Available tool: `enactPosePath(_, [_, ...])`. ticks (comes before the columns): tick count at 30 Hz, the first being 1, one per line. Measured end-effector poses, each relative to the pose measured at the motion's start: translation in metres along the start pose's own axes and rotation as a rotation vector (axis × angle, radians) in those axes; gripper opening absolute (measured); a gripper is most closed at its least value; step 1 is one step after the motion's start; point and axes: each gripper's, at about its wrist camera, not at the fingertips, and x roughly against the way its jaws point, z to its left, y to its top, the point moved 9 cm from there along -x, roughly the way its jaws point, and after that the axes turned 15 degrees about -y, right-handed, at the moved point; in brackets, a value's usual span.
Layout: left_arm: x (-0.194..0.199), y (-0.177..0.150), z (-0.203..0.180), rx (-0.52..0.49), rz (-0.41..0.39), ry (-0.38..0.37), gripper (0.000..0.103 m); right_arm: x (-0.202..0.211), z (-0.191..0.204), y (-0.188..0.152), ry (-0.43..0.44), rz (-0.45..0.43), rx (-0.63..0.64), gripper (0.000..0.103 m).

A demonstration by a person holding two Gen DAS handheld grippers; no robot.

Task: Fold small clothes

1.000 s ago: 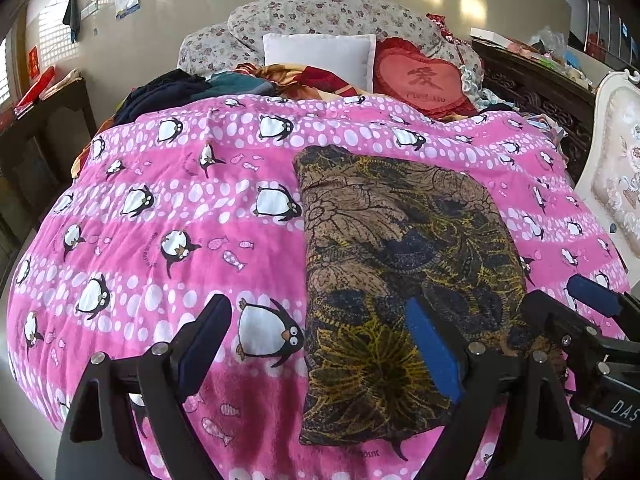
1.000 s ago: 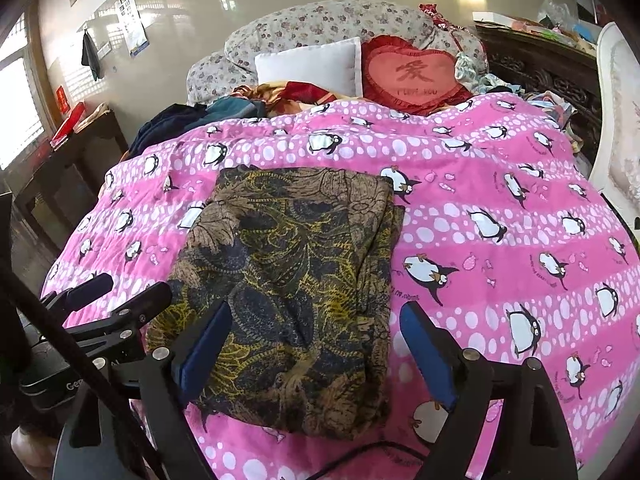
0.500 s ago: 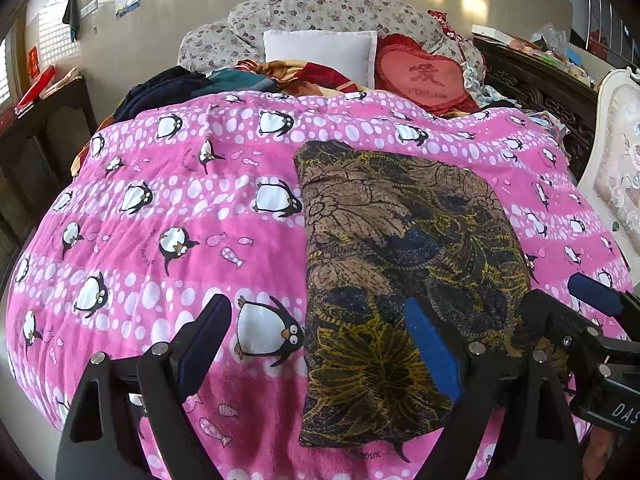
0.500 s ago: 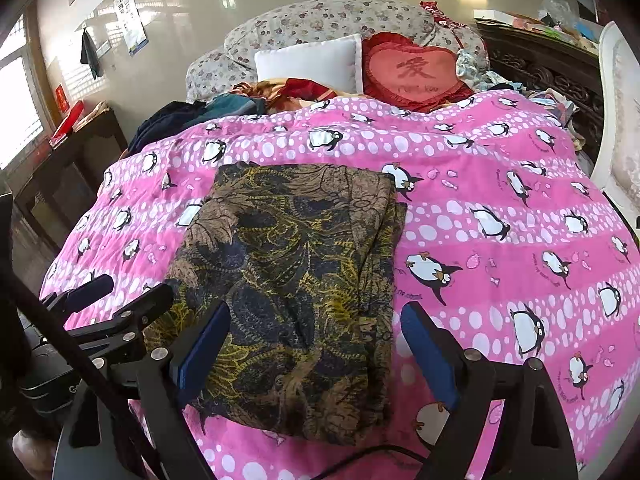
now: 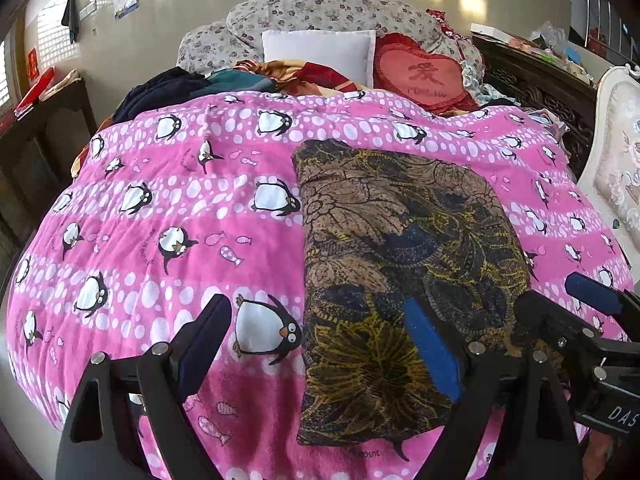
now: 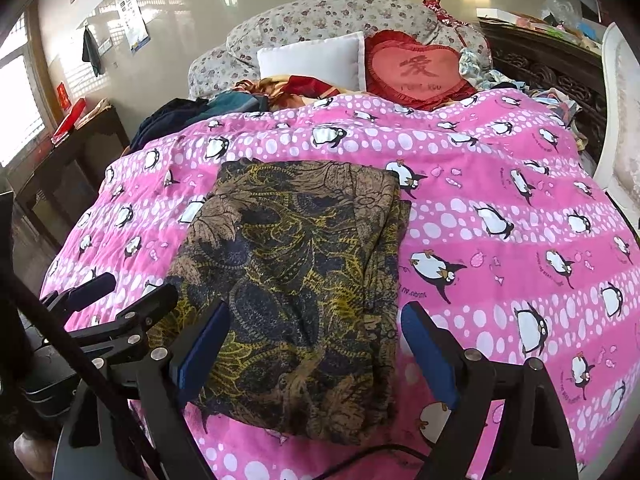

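Observation:
A dark garment with a brown, navy and yellow floral print [image 5: 400, 264] lies folded in a long rectangle on the pink penguin quilt [image 5: 180, 220]; it also shows in the right wrist view [image 6: 296, 280]. My left gripper [image 5: 316, 344] is open and empty, held over the garment's near left edge. My right gripper [image 6: 316, 348] is open and empty, held over the garment's near end. Each gripper shows at the edge of the other's view: the right [image 5: 576, 312] and the left [image 6: 120, 296].
Pillows, a white cushion [image 5: 320, 48] and a red heart cushion [image 5: 420, 76] lie at the head of the bed, with a pile of dark clothes [image 5: 168, 88]. A dark cabinet [image 5: 40, 132] stands left, a carved headboard and white chair [image 5: 616, 160] right.
Both grippers have drawn back slightly toward the near edge of the bed and stay open. The garment has not moved.

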Motion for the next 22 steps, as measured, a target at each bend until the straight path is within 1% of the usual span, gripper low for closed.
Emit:
enactPosePath(12, [0.001,0.0,-0.0013,-0.01,0.002,-0.003,0.088,-0.0004,0.0006,-0.0004,0.001,0.002,0.001,0.091])
enactPosePath(15, [-0.0002,0.0001,-0.0026,-0.014,0.002,-0.016,0.088,-0.0007,0.001,-0.0008,0.003,0.005,0.001,0.091])
enactPosePath(19, [0.0018,0.0024,-0.0026,-0.029,-0.023,-0.015,0.088,-0.0023,0.0023,-0.0018,0.008,0.01,0.004,0.091])
enactPosePath(22, [0.0026,0.0035,-0.0031,-0.037,-0.024,-0.016,0.088,-0.0033,0.0022,-0.0024,0.009,0.014,0.005,0.091])
